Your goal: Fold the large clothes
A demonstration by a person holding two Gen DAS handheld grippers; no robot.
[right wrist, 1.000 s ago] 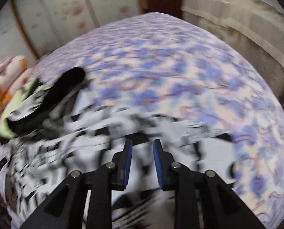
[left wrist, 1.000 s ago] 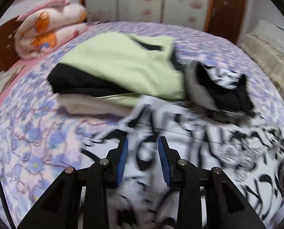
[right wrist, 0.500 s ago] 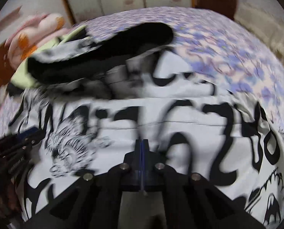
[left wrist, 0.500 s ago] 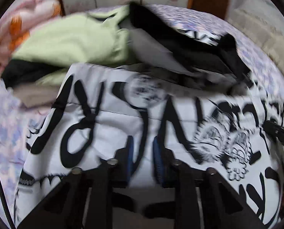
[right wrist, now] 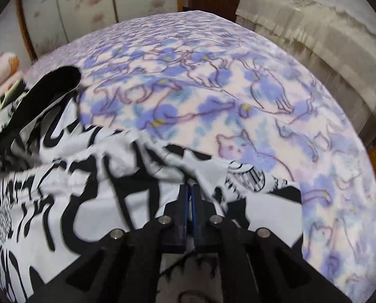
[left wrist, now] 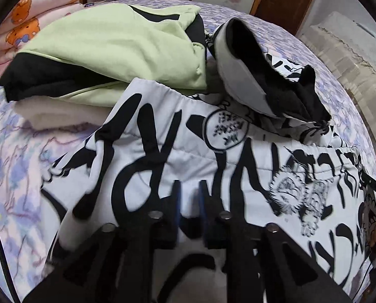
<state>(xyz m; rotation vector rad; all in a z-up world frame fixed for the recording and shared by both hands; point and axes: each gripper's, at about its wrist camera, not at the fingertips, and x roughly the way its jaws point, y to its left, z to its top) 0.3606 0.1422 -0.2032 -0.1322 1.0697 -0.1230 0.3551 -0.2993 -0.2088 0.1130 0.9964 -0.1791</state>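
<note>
The white garment [left wrist: 178, 156] with bold black lettering, unreadable upside down, lies spread on the floral bed [right wrist: 238, 96] beside a green hoodie [left wrist: 117, 45]. Left gripper [left wrist: 189, 202] fingers stand apart over it; right gripper [right wrist: 189, 197] fingers clamp its cloth.

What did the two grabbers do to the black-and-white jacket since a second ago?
The right gripper shut on the black-and-white jacket, then pulled its edge sideways. The left gripper moved onto it, jaws open. The green hoodie and flowery bedspread stayed put.
</note>
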